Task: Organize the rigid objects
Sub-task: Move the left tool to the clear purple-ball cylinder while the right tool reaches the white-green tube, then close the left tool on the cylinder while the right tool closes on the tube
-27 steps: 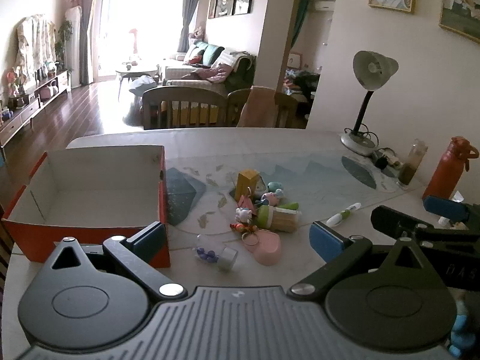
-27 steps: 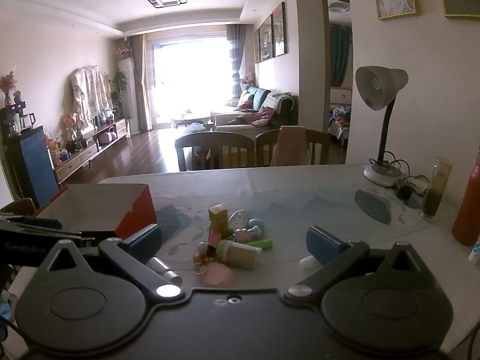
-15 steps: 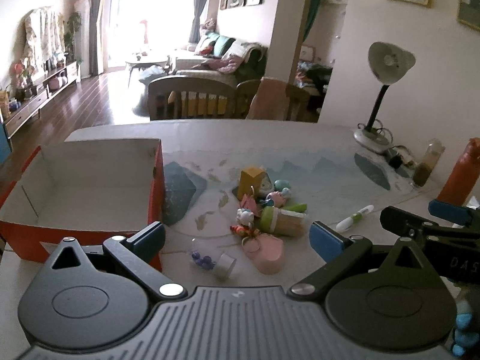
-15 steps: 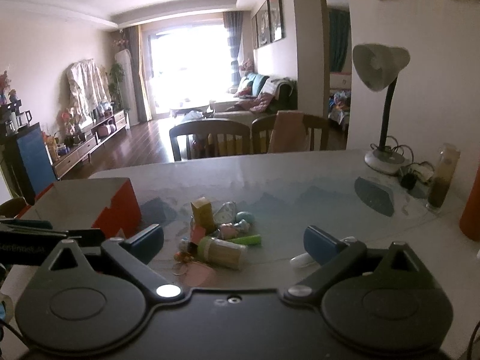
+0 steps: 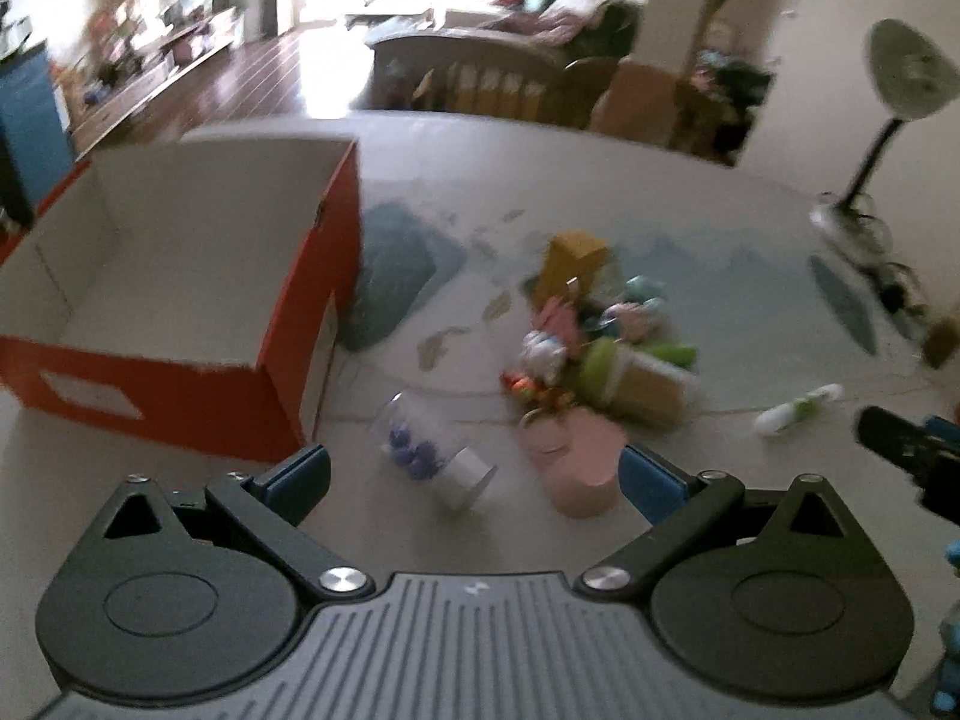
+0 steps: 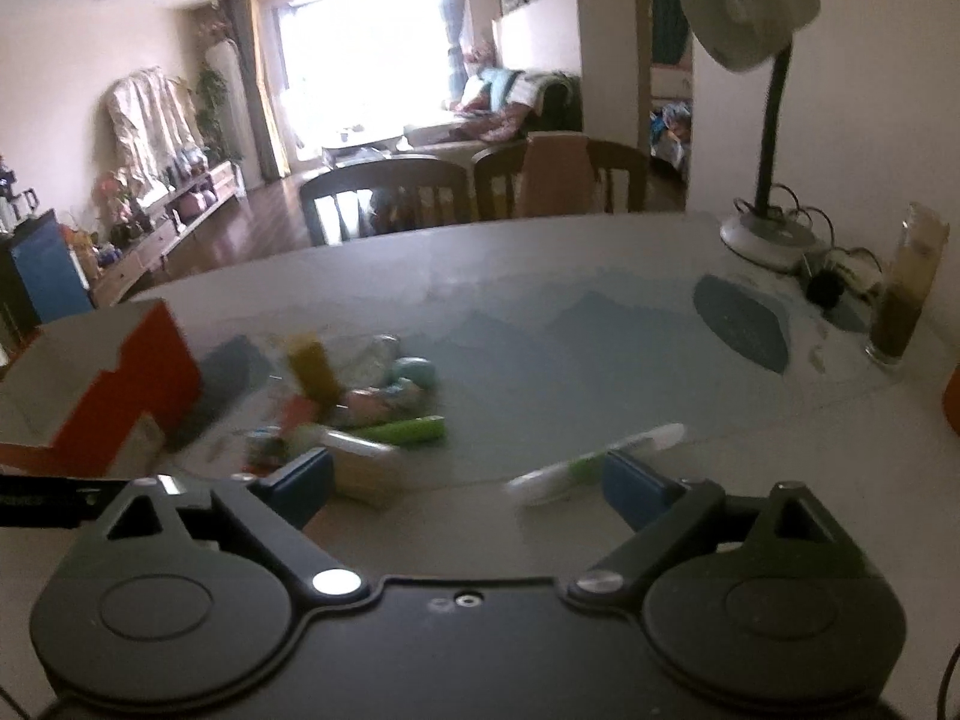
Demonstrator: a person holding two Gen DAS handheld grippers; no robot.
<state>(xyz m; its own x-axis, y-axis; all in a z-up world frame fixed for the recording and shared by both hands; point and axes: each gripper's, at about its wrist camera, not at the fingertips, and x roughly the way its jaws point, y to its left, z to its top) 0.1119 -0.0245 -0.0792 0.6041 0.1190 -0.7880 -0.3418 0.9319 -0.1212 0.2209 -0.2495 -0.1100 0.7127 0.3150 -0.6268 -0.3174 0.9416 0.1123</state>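
Clear tube (image 5: 427, 455) lying flat, white cap toward wide-open, empty left hand-held gripper (image 5: 474, 477); right hand-held gripper (image 6: 465, 480) likewise

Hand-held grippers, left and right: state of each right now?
Left hand-held gripper: open, holding nothing, above the clear tube.
Right hand-held gripper: open, holding nothing, near the white-green marker.

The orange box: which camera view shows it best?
The left wrist view. There the orange box shows its open top, pale inside walls and two orange sides, left of the toy pile. In the right wrist view only one corner of it appears at the left edge, blurred.
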